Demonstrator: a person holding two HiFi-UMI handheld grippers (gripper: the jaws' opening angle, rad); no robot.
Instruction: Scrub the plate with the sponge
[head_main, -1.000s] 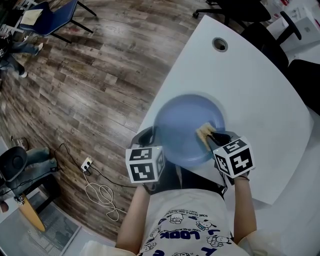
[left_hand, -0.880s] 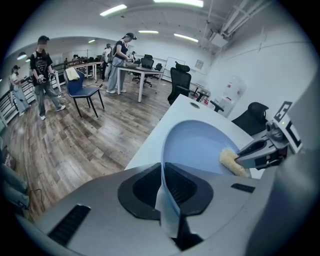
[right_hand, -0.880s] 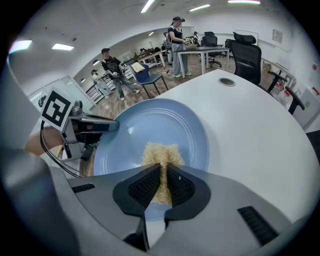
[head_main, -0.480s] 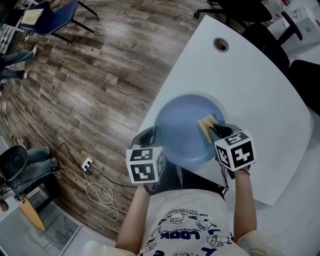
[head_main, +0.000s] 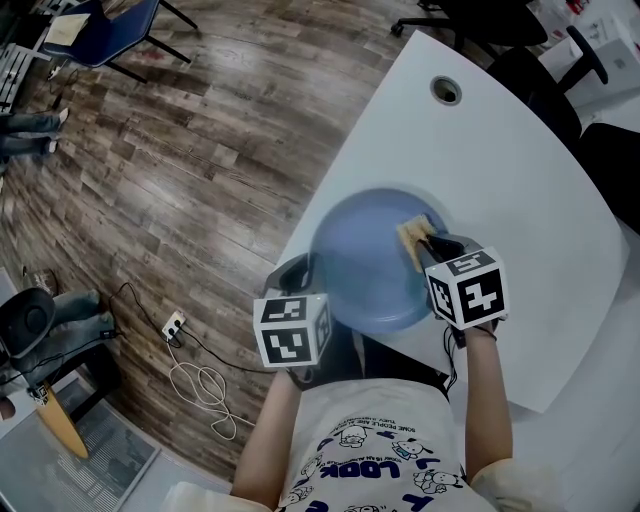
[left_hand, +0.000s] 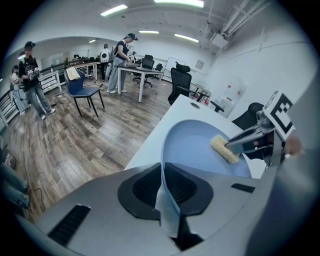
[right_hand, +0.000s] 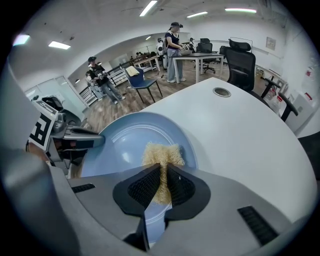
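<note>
A round blue plate (head_main: 368, 262) lies at the near edge of the white table (head_main: 520, 190). My left gripper (head_main: 300, 275) is shut on the plate's near-left rim (left_hand: 167, 185). A tan fibrous sponge (head_main: 413, 238) rests on the right part of the plate (right_hand: 125, 142), and my right gripper (head_main: 428, 252) is shut on it. The sponge (right_hand: 161, 165) sticks out past the jaws onto the plate's inner face. From the left gripper view the sponge (left_hand: 224, 149) and right gripper (left_hand: 235, 146) lie across the plate (left_hand: 200, 150).
A round cable hole (head_main: 445, 91) sits near the table's far end. Black office chairs (head_main: 545, 70) stand beyond the table on the right. Wood floor (head_main: 180, 150) lies to the left, with a blue chair (head_main: 100, 25) and cables (head_main: 200, 385). People (right_hand: 102, 80) stand in the background.
My right gripper has carried the sponge a little farther up and right across the plate. The left gripper and plate have stayed put.
</note>
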